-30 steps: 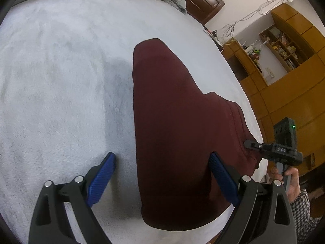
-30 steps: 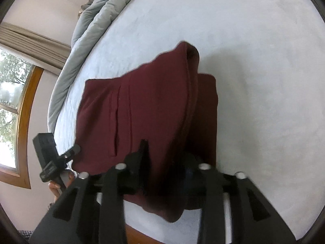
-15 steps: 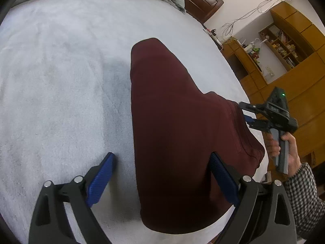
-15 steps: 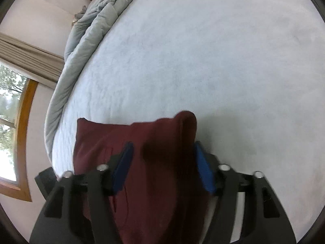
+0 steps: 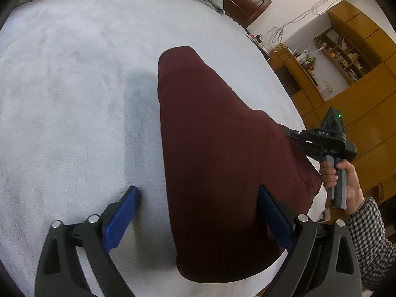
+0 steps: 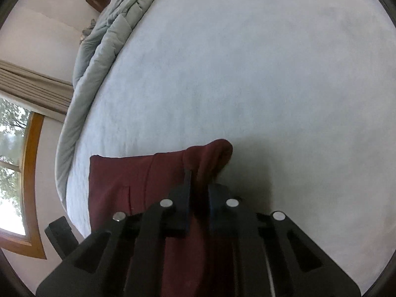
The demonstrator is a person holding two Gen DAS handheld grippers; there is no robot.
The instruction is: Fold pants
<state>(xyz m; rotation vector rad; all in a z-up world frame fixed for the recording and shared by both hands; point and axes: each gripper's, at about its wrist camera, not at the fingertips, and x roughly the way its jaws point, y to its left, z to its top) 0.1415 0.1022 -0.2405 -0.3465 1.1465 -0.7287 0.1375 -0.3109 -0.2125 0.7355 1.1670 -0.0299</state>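
Observation:
Dark maroon pants lie folded lengthwise on the pale bed, running from near my left gripper toward the far side. My left gripper is open, hovering over the near end, its blue fingers straddling the fabric's left edge. My right gripper is shut on a bunched fold of the pants at their right edge. In the left wrist view, the right gripper touches the fabric's right side, held by a hand.
The bed's pale blue-white cover stretches wide to the left and far side. A rumpled grey duvet lies along the far edge. Wooden cabinets and shelves stand beyond the bed's right side. A window is at left.
My right gripper opened, moved forward along the pants' right edge and shut again on a bunched fold. My left gripper stayed open and nearly still.

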